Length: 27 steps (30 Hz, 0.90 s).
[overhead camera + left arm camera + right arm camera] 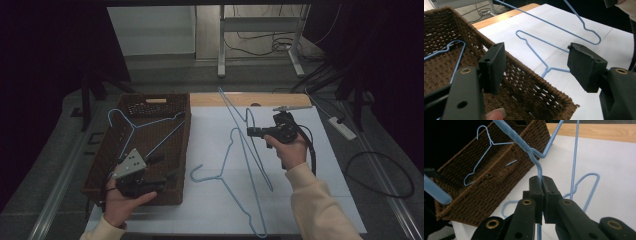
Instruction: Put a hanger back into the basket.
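Right tool [541, 182] clamps lifted blue hanger [537, 165]; left tool [536, 65] agape.

Basket [176, 142] at table's [330, 165] left edge, one hanger [134, 126] inside. Second hanger [222, 177] flat on table right of basket. Third hanger [240, 125] raised beside it.

A blue hanger [147, 127] rests in the brown wicker basket [180, 150] at the white worktop's [210, 215] left edge; a second hanger [225, 185] lies flat mid-worktop; a power strip [342, 127] lies on the floor beyond its right edge.
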### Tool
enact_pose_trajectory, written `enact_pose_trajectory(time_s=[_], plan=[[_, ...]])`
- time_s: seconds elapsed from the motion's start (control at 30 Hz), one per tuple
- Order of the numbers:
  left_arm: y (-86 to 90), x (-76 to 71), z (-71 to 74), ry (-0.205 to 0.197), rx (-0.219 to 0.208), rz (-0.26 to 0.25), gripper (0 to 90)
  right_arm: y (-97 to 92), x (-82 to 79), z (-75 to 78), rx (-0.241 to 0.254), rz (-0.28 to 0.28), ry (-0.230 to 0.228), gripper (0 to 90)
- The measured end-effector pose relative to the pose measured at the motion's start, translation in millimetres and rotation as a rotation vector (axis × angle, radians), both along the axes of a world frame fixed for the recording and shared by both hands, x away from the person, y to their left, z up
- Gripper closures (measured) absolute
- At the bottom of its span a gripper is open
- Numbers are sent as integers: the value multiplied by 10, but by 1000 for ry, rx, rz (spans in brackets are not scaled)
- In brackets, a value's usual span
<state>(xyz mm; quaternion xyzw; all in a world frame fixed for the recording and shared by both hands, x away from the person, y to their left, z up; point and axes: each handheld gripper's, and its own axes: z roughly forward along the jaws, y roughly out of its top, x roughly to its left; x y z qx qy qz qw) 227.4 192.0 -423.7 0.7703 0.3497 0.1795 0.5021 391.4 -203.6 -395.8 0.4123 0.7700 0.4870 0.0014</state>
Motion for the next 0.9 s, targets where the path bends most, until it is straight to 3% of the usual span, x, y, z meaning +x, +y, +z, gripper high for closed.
enact_pose_trajectory(time_s=[0.3, 0.53, 0.9], plan=[[-192, 7, 43, 17, -2, -14, 318, -11, -154, -166, 100, -30, 3, 878], [-410, 76, 80, 55, -14, -29, 316, -17, -179, -310, 109, -37, 28, 878], [-873, 222, 88, 123, -38, -53, 310, 65, -254, -268, 125, -50, 6, 878]])
